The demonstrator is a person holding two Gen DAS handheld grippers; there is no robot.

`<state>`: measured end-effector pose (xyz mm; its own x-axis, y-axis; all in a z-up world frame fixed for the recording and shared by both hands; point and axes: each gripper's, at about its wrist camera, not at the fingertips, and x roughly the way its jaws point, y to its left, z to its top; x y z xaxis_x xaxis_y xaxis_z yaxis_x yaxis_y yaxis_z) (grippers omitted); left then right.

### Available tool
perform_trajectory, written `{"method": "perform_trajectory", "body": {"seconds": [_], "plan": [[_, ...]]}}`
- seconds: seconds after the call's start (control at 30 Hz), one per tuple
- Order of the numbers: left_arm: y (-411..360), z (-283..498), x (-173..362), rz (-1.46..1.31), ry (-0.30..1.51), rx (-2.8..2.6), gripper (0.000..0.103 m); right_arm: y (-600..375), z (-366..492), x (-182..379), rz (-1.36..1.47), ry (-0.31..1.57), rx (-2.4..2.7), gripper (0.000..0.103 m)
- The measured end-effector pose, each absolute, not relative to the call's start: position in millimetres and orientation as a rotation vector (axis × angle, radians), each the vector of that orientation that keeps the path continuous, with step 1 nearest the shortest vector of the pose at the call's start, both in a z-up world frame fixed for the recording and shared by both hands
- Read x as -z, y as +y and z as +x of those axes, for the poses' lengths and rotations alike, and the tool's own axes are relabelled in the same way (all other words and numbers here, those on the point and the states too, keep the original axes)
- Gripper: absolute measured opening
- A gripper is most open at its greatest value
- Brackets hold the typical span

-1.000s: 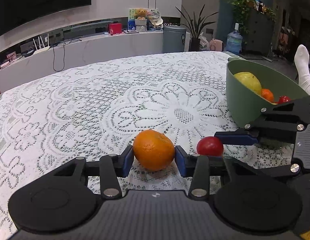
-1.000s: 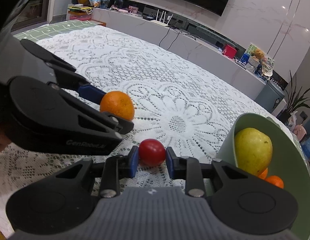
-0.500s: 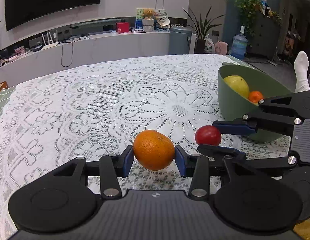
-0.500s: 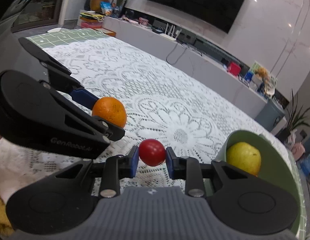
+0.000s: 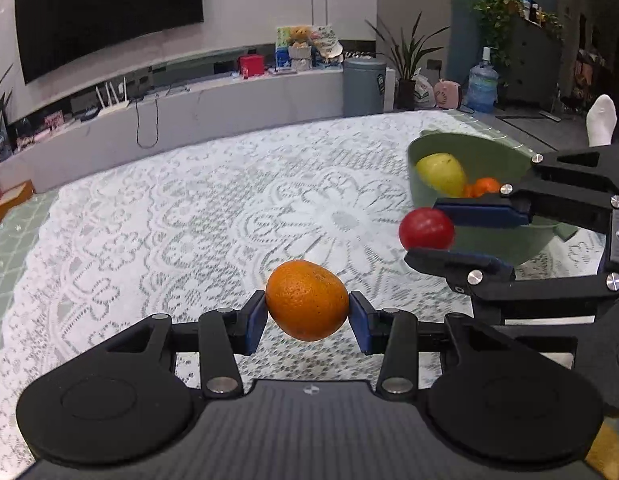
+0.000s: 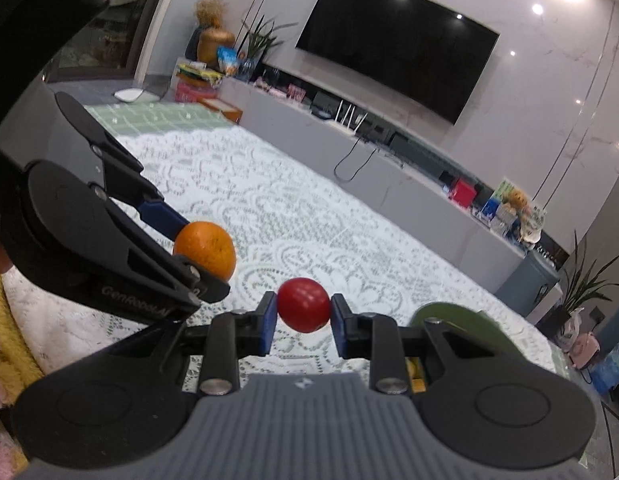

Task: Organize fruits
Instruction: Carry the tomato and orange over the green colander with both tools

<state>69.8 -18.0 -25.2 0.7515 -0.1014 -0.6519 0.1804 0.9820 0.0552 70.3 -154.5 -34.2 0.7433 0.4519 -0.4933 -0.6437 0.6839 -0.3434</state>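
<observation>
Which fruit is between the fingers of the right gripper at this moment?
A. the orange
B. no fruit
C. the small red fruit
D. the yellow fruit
C: the right gripper is shut on the small red fruit, while the left gripper holds the orange.

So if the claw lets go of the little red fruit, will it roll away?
Probably. The red fruit looks round and smooth, so on the lace tablecloth it would likely roll. The right claw pinches only its sides; its glossy skin may be slippery.
</observation>
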Motion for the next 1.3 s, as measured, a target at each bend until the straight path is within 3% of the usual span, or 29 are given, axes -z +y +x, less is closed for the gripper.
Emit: {"method": "perform_trajectory", "body": {"seconds": [0.7, 1.3], "plan": [[-110, 81, -20, 0.244, 0.606, 0.302, 0.049, -259, 82, -8, -0.37, 0.314, -0.444, 0.025], [-144, 145, 9, 0.231, 0.757, 0.407, 0.049, -289, 158, 8, -0.413, 0.596, -0.402, 0.025]]}}
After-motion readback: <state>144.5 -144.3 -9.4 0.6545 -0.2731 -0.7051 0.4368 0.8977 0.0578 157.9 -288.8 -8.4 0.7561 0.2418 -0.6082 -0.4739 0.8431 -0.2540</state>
